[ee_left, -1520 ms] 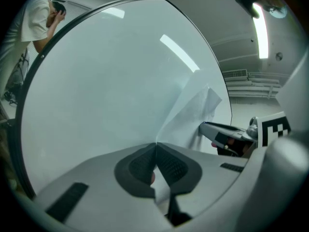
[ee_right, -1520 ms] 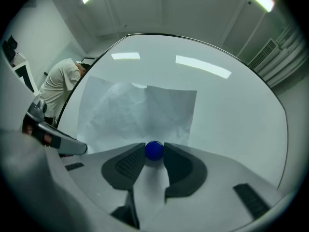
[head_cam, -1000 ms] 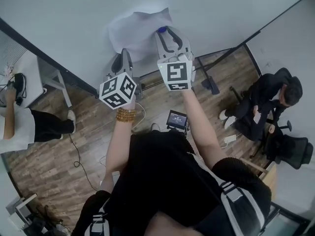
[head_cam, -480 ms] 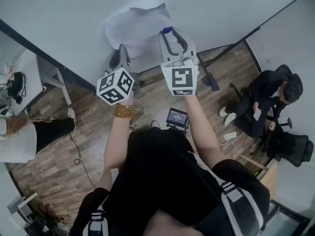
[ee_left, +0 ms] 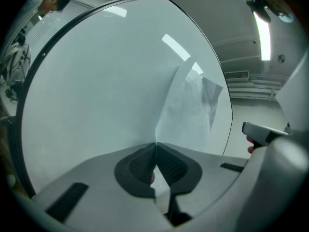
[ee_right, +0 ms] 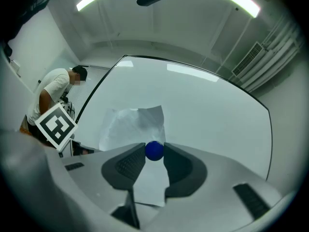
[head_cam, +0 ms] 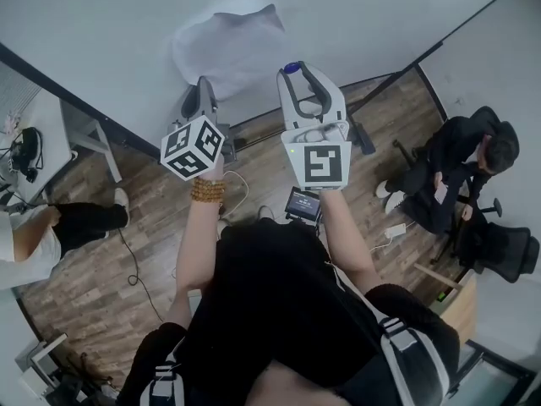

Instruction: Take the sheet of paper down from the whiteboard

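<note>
My left gripper's (ee_left: 155,146) fingers are pinched together on an edge of the sheet of paper (head_cam: 228,45), which hangs rumpled against the whiteboard (head_cam: 380,15). My right gripper's (head_cam: 300,73) fingers clamp a blue ball (ee_right: 154,150) just beside the sheet.

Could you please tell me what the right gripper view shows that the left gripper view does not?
Only the right gripper view: a blue magnet pinched between the jaws of the right gripper, and the other gripper's marker cube. Only the left gripper view: the left gripper shut on the edge of the sheet of paper. Both: the whiteboard and the crumpled paper against it.
</note>
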`<state>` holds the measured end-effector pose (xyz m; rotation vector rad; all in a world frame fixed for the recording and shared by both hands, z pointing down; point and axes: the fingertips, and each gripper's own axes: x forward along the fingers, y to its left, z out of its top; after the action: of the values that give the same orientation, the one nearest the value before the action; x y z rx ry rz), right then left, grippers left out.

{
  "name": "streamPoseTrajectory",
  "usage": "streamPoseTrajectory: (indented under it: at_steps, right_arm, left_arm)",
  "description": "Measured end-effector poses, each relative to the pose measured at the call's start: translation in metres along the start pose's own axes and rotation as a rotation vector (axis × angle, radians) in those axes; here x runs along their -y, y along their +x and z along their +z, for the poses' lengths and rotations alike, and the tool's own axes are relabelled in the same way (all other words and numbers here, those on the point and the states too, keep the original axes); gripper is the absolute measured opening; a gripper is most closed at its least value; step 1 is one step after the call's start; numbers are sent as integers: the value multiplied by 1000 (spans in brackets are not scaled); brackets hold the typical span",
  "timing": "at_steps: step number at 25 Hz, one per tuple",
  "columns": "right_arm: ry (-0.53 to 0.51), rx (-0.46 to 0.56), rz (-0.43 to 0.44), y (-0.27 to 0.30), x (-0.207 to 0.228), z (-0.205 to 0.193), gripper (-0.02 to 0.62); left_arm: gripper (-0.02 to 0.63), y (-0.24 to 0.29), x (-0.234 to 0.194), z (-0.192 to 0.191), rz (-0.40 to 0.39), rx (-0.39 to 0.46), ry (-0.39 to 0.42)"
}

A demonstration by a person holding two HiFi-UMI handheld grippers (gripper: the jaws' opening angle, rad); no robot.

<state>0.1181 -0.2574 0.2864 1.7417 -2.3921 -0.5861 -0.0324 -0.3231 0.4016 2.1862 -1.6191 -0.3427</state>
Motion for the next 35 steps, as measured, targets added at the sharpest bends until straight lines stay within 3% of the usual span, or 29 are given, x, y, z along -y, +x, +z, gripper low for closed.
streamPoseTrajectory:
  at_steps: [11, 35]
  right_arm:
    - [6, -11, -43, -40, 34, -2, 117]
    - [50, 16, -21, -56, 23, 7, 117]
  left_arm:
    - [8, 0, 11, -2, 15, 1, 11]
    - [8, -39, 36, -12, -50, -17, 10]
